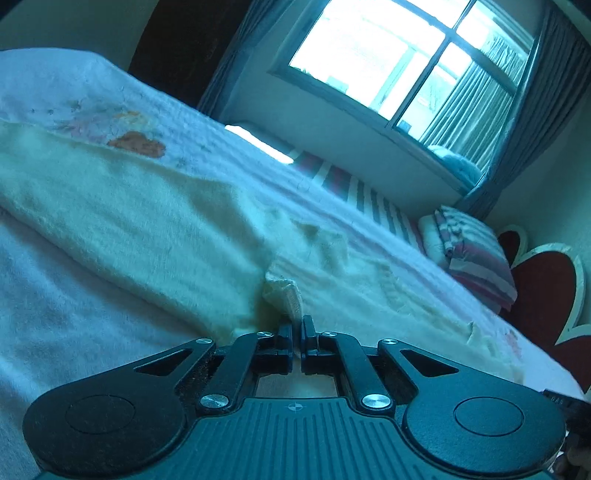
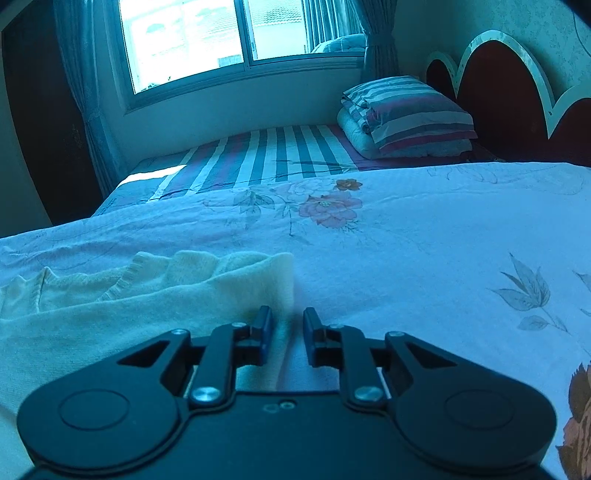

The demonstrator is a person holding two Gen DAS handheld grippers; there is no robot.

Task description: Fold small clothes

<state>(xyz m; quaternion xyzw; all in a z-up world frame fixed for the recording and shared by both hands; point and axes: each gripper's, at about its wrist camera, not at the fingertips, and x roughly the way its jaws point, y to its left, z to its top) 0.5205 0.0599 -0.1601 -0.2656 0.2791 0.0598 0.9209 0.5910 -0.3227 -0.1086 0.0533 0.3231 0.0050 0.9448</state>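
Observation:
A cream knit garment (image 1: 147,218) lies spread on the bed's floral sheet (image 1: 66,325). My left gripper (image 1: 297,326) is shut on a small ribbed edge of the garment (image 1: 286,291), low over the bed. In the right wrist view the same cream garment (image 2: 147,295) lies to the left, its right edge bunched into a fold. My right gripper (image 2: 289,321) is open, its jaws a small gap apart, with the garment's right edge lying between and under the fingers (image 2: 264,321).
A floral sheet (image 2: 406,240) covers the near bed. Beyond it lie a striped sheet (image 2: 277,151) and a folded striped quilt (image 2: 406,114). A red headboard (image 2: 498,85) stands at the right, a window (image 2: 221,33) with curtains behind.

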